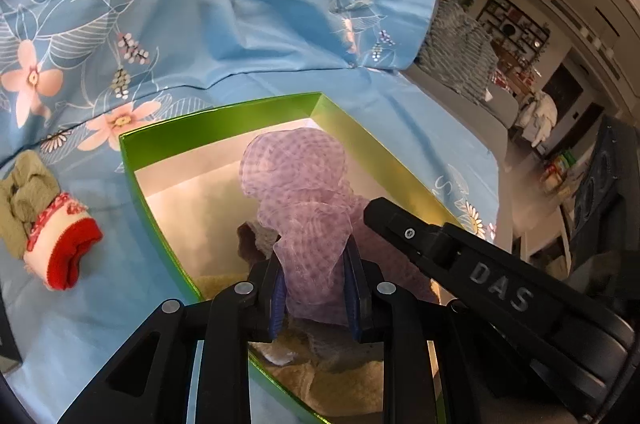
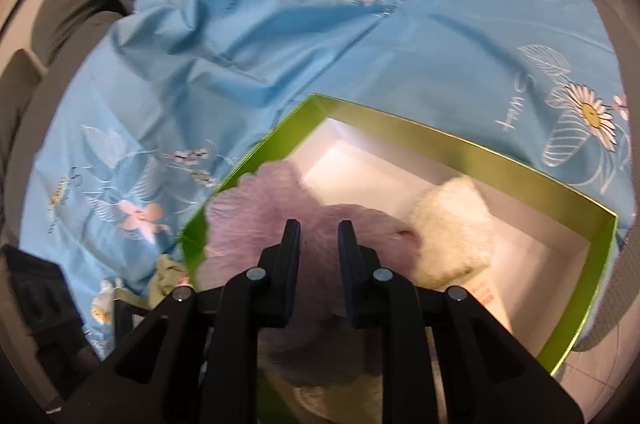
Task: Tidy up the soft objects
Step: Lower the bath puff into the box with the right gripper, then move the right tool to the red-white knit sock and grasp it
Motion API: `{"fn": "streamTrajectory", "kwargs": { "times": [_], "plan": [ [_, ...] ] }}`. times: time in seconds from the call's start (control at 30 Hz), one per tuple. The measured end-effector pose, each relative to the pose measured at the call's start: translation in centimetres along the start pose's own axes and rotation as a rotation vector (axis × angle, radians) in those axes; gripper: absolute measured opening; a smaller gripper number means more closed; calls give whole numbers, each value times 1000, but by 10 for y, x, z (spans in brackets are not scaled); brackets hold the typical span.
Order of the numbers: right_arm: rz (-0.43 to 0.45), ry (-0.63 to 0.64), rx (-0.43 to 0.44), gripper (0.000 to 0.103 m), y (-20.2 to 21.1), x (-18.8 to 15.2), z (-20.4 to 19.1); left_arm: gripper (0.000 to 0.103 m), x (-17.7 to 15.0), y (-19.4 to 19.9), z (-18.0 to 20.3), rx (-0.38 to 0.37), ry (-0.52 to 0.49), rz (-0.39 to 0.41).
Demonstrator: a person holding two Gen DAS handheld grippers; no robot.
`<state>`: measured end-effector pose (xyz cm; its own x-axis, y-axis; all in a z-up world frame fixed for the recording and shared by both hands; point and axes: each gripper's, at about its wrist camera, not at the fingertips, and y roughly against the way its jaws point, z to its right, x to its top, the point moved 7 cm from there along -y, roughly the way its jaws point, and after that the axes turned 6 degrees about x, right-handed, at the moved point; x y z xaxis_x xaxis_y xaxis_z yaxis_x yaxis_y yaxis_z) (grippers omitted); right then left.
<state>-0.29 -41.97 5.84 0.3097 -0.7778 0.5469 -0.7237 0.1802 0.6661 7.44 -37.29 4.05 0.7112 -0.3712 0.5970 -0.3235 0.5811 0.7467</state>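
A thin purple cloth point(image 1: 296, 176) hangs upright over the open green box point(image 1: 224, 112), and my left gripper point(image 1: 316, 264) is shut on its lower part. My right gripper point(image 1: 374, 210) comes in from the right and touches the cloth's side. In the right wrist view the purple cloth point(image 2: 248, 208) fills the narrow gap of the right gripper point(image 2: 319, 232), which is shut on it above the green box point(image 2: 460, 148). A white fluffy item point(image 2: 452, 232) lies inside the box. A beige fluffy piece point(image 1: 340, 384) and a grey-brown cloth point(image 1: 248, 240) also lie in it.
The box sits on a blue floral sheet point(image 1: 200, 4) spread over a grey sofa point(image 2: 80, 16). Left of the box lie a rolled red-and-white sock point(image 1: 60, 244) and an olive cloth point(image 1: 24, 192). A room with shelves opens at the right point(image 1: 520, 36).
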Motion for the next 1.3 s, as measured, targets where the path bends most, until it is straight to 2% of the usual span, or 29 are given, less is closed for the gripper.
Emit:
{"fn": "streamTrajectory", "kwargs": {
  "times": [0.17,0.23,0.27,0.33,0.4,0.47,0.53,0.57,0.67,0.73,0.83,0.9,1.03,1.1,1.13,1.17,1.3],
  "plan": [
    [9,-20,12,22,3,3,6,24,1,17,-4,-3,12,21],
    [29,-15,21,27,9,5,3,41,0,33,-8,0,15,40],
    [45,-12,21,31,12,7,1,46,1,37,-9,9,14,46],
    [80,-1,20,45,21,10,-3,67,0,57,-14,39,9,80],
    [105,10,28,51,28,11,-7,72,-2,77,-20,60,16,112],
    [126,13,46,61,36,13,-12,73,-4,92,-27,73,25,133],
    [144,15,67,80,42,13,-18,78,-9,110,-38,100,43,160],
    [153,19,80,83,45,12,-21,81,-15,124,-49,126,64,182],
    [161,47,114,84,51,10,-36,84,-29,148,-75,181,112,212],
    [165,66,132,89,54,7,-45,84,-44,164,-97,232,148,210],
    [156,101,184,90,55,1,-66,84,-70,184,-133,335,188,191],
    [142,131,224,90,56,-6,-84,84,-92,201,-164,420,250,193],
    [75,239,278,91,46,-27,-125,84,-130,210,-209,498,370,184],
    [16,289,262,89,32,-42,-143,84,-148,209,-232,513,456,171],
    [-19,300,221,89,24,-50,-150,84,-156,208,-242,511,494,164],
    [-37,309,191,90,16,-58,-155,84,-161,208,-245,507,510,163],
    [-80,350,166,87,-16,-84,-176,84,-175,205,-265,533,560,124]
  ]
}}
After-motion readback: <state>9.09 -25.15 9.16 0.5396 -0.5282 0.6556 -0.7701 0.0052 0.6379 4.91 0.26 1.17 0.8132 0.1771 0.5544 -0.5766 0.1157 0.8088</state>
